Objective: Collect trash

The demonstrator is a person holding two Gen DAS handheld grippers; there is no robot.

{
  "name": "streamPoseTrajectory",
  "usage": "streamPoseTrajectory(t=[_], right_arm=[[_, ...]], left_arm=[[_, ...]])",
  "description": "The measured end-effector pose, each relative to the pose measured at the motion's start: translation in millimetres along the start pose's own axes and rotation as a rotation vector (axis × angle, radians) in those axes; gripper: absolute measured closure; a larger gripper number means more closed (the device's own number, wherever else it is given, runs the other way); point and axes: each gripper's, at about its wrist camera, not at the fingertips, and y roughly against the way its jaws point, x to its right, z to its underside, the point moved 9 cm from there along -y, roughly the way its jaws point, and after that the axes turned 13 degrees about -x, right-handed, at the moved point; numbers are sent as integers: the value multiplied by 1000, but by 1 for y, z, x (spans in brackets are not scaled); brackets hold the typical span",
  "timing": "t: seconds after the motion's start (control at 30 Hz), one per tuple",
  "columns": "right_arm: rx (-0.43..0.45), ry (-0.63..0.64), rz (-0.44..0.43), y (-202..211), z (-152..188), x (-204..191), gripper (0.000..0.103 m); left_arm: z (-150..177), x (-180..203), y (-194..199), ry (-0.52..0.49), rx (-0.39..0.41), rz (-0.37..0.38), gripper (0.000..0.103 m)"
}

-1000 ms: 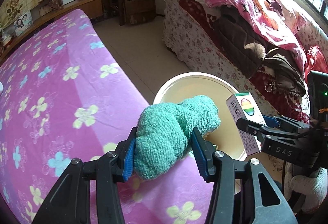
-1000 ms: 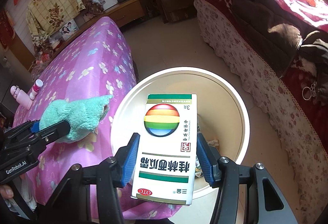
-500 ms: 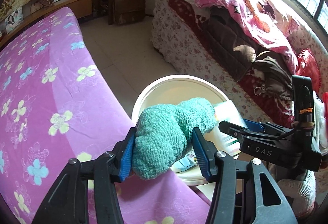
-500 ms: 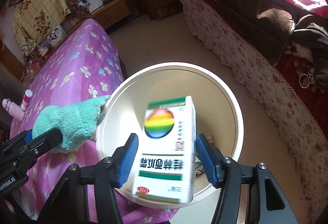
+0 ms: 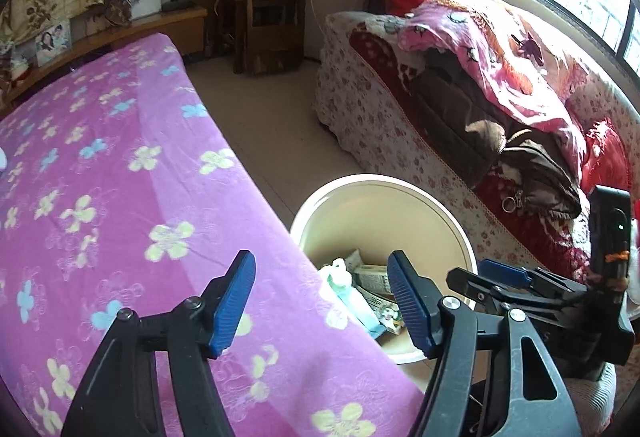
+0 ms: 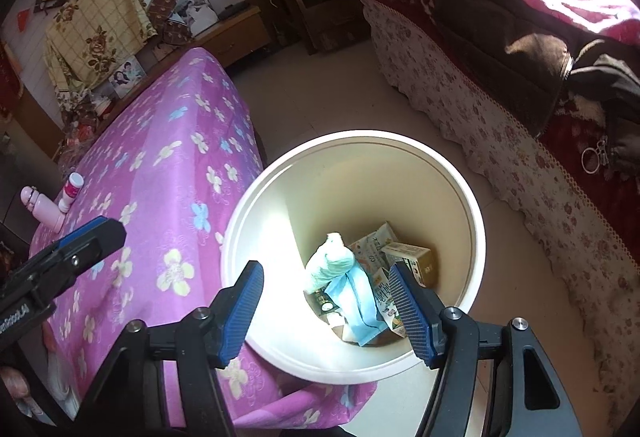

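Trash [image 6: 354, 287] (crumpled, mixed) inside cream bucket [image 6: 256, 205]

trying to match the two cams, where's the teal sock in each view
Left wrist: the teal sock peeks over the table edge, low centre, inside the white bin.
Right wrist: the sock lies on the trash at the bin's bottom, centre.
Shared landmark: the purple flowered tablecloth.
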Motion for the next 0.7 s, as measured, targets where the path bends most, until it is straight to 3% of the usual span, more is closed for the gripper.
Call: streamPoseTrajectory(t=[0.27, 0.7], right_arm=[[93, 40, -7, 33, 13, -38, 34], [277, 70, 47, 102, 22, -85, 34]], left_arm=[[8, -21, 44, 12, 119, -98, 34], [19, -34, 125, -4, 287, -171, 34]])
